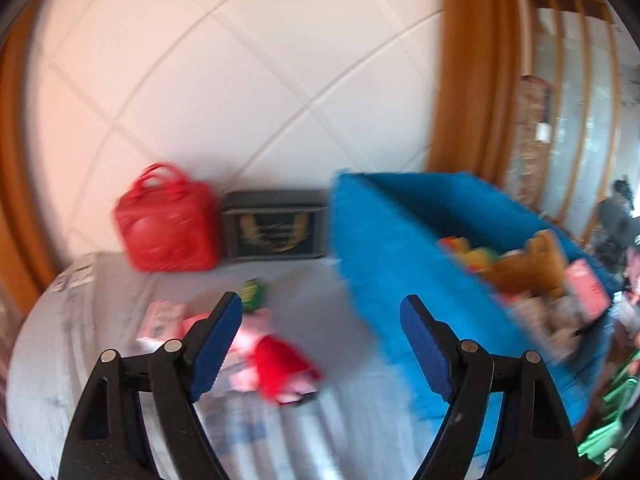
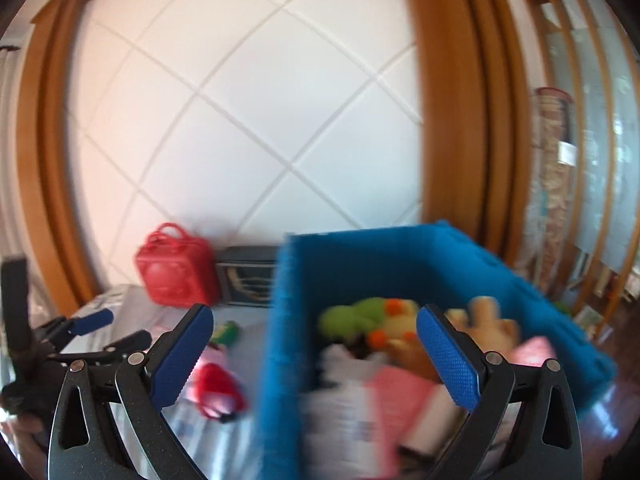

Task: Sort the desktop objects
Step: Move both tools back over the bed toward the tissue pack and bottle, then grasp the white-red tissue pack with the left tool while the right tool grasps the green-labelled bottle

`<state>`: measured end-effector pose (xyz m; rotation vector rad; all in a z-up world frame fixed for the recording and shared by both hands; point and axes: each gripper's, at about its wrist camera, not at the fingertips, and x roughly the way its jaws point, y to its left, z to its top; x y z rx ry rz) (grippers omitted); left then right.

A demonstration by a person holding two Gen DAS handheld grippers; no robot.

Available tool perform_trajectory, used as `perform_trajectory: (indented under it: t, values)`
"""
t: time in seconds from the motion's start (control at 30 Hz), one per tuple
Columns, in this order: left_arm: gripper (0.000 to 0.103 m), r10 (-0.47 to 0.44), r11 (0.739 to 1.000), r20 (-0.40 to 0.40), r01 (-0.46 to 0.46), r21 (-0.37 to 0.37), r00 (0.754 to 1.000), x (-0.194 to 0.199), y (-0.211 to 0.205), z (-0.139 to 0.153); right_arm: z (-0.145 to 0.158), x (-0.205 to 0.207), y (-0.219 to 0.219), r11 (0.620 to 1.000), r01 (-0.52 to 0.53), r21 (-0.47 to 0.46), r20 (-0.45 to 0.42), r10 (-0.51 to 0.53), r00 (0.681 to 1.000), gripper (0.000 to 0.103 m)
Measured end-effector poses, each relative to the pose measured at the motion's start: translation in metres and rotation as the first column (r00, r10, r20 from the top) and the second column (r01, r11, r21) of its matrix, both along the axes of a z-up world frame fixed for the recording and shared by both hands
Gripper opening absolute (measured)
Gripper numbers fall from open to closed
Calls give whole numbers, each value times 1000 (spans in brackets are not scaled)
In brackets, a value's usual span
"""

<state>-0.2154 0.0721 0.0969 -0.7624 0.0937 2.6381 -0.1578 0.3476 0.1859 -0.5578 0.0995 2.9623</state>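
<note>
A blue fabric bin [image 1: 392, 248] stands on the right of the grey table [image 1: 80, 320] and holds plush toys and pink packets; it also shows in the right wrist view [image 2: 360, 272]. My left gripper [image 1: 322, 312] is open and empty above a red pouch [image 1: 284, 368] and pink packets [image 1: 164, 320]. My right gripper [image 2: 314, 330] is open and empty, straddling the bin's left wall over a green and yellow plush [image 2: 372, 316]. The left gripper [image 2: 108, 328] shows at the left of the right wrist view. All is blurred.
A red handbag [image 1: 168, 224] and a dark box [image 1: 276, 228] stand at the back against the white tiled wall. A small green item [image 1: 254, 292] lies on the table. Wooden door frames and shelves are on the right.
</note>
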Motion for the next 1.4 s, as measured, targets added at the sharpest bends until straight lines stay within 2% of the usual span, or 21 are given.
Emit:
perform_trajectory:
  t: [0.17, 0.37, 0.5, 0.67, 0.97, 1.07, 1.17, 1.23, 1.4]
  values:
    - [81, 157, 983, 48, -151, -109, 986, -59, -88, -31, -10, -54, -73, 995, -102, 5, 39, 102, 994, 103]
    - [81, 238, 966, 139, -218, -142, 961, -134, -161, -68, -42, -133, -130, 982, -185, -35, 149, 188, 971, 103]
    - [81, 253, 963, 216, -225, -146, 943, -183, -190, -96, -77, -194, -150, 982, -179, -52, 250, 187, 950, 103]
    - [81, 243, 965, 333, -193, -175, 911, -244, -194, -149, -129, -271, -147, 984, -136, -111, 397, 170, 902, 103]
    - [81, 207, 967, 486, -102, -234, 849, -307, -169, -232, -231, -377, -131, 983, -59, -172, 603, 153, 783, 103]
    - [81, 211, 959, 508, -76, -273, 835, -320, -162, -252, -260, -404, -132, 982, -34, -188, 648, 150, 747, 103]
    - [81, 224, 950, 532, -61, -306, 817, -332, -157, -268, -282, -430, -135, 976, -21, -217, 682, 167, 712, 103]
    - [87, 225, 947, 519, -59, -316, 825, -336, -155, -270, -295, -446, -138, 971, -9, -238, 706, 180, 685, 103]
    - [90, 225, 950, 538, -60, -306, 812, -346, -156, -272, -321, -476, -149, 975, -1, -222, 754, 172, 633, 103]
